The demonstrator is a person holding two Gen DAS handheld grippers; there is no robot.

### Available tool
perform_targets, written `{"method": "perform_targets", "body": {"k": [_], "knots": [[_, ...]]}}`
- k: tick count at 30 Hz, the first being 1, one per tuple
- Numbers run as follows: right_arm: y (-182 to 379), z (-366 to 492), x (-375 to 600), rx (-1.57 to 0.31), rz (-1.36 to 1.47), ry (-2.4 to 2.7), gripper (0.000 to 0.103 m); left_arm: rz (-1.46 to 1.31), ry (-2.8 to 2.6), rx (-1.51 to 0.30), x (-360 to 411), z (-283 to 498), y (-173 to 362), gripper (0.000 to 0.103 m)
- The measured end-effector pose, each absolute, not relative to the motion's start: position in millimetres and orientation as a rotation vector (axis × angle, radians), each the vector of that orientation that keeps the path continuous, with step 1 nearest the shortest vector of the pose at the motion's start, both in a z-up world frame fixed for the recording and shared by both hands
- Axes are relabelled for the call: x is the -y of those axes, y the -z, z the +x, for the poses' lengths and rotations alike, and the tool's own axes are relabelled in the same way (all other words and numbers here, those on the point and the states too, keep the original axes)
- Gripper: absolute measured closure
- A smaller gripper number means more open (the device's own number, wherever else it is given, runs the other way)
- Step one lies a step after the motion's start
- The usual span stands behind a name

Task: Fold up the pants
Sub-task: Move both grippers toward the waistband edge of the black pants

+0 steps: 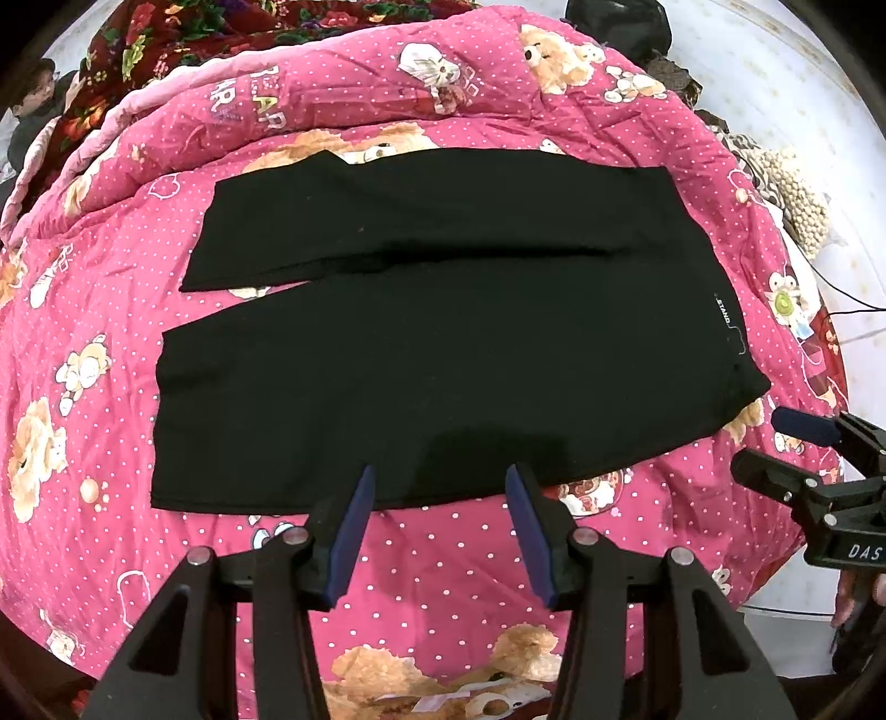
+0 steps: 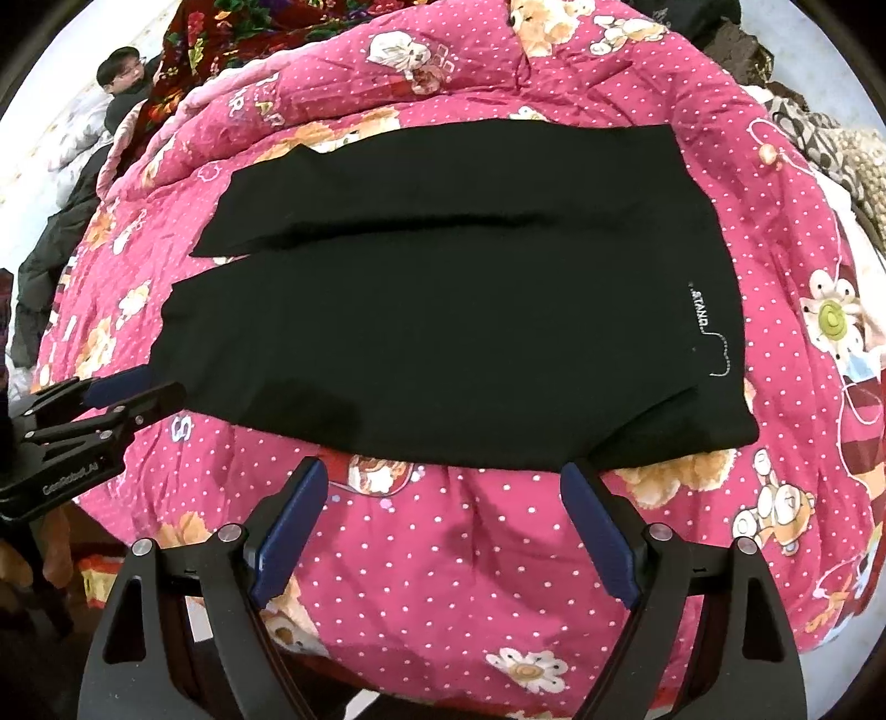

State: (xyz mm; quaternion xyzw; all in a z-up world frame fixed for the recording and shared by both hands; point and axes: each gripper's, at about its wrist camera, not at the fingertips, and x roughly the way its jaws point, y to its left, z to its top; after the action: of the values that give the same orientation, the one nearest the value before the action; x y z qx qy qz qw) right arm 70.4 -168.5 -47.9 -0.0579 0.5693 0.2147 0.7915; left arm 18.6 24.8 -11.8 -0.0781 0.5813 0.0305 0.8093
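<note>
**Pants flat on quilt, both grippers empty**

Pants (image 1: 443, 332) lie spread flat on a pink teddy-bear quilt (image 1: 443, 576), black, with both legs running toward the left and the waist on the right. The far leg lies just beside the near one, a thin wedge of quilt showing between their cuffs. White lettering (image 2: 699, 306) sits near the waistband.

Left gripper (image 1: 440, 476) hangs over the near edge of the near leg, jaws parted wide with nothing between them; whether the tips touch the cloth is hard to tell from this angle. Right gripper (image 2: 443, 471) sits at the near edge close to the waist corner, jaws spread wide and empty, its right tip just beside the hem.

From the left wrist view the right gripper shows at the right rim, beside the waist corner. From the right wrist view the left gripper (image 2: 133, 396) shows at the left rim, near the cuff of the near leg.

A red floral blanket (image 2: 221, 39) lies bunched behind the quilt, and a person (image 2: 124, 69) with glasses sits past it.
</note>
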Motion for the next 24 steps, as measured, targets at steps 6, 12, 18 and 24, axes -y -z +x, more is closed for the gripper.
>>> {"method": "perform_targets", "body": {"k": [6, 12, 18, 24], "knots": [[49.1, 71.3, 169.4, -1.232, -0.135, -0.436, 0.017, -0.181, -0.051, -1.241, -25.7, 18.1, 11.9, 0.051], [46.8, 73.9, 171.2, -1.238, -0.121, -0.432, 0.017, -0.184, -0.044, -1.24, -25.8, 18.3, 11.9, 0.051], [46.4, 74.9, 172.5, -1.235, -0.115, -0.418, 0.018, -0.186, -0.04, -1.236, -24.9, 20.2, 11.8, 0.051], [44.5, 77.8, 174.1, -1.229, -0.104, -0.41, 0.018, -0.185, -0.044, -1.232, -26.8, 21.8, 12.0, 0.051]]}}
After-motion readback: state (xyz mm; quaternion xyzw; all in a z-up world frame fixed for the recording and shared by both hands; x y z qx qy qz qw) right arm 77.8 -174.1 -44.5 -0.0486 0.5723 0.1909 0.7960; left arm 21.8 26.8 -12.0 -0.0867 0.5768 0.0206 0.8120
